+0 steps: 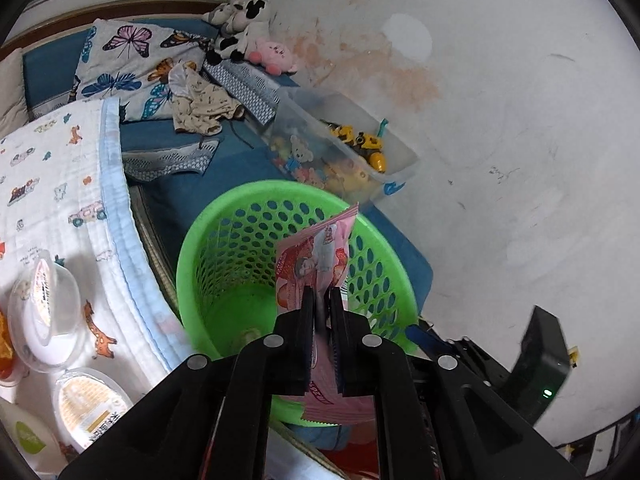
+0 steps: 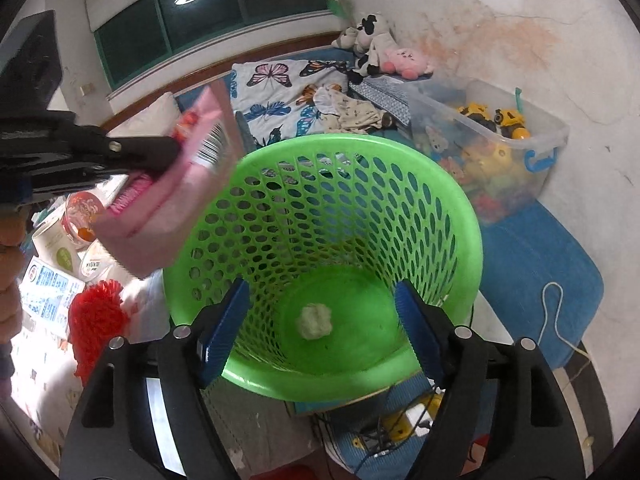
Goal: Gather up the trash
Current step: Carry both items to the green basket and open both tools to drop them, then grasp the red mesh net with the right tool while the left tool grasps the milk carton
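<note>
A: Near first. Left gripper [image 1: 320,300] is clamped tight on a pink snack wrapper [image 1: 316,256], which sticks up past the fingertips and hangs over the mouth of the green basket [image 1: 224,208].

B: Same in the right wrist view: left gripper [image 2: 176,152] comes in from the left, wrapper [image 2: 176,200] pinched, at the basket's left rim [image 2: 360,148]. Blurry there.

A: Right gripper [image 2: 320,320]?

B: Jaws stand apart, blue pads [image 2: 224,332] on either side of the basket's near rim, nothing between them. Pads touch no object.

A: Inside the basket?

B: A crumpled whitish wad [image 2: 315,321] lies on the bottom. That's all I can see in it.

A: Left of the basket, on the printed blanket [image 1: 60,184]: clear lidded food cups [image 1: 48,312], another sealed cup [image 1: 90,402] below them.

B: From the right view, a red fuzzy thing [image 2: 96,320] and a printed carton [image 2: 48,284] there too. Fingers of a hand at the far left edge.

A: Behind the basket: blue bed sheet [image 1: 172,136], clear toy bin [image 1: 344,148] with yellow trucks against the wall.

B: Farther: butterfly pillow [image 2: 276,92], small garment [image 2: 348,116], cow plush [image 2: 372,40] and pink plush [image 2: 404,60] in the corner. Window [image 2: 208,16] beyond.
</note>
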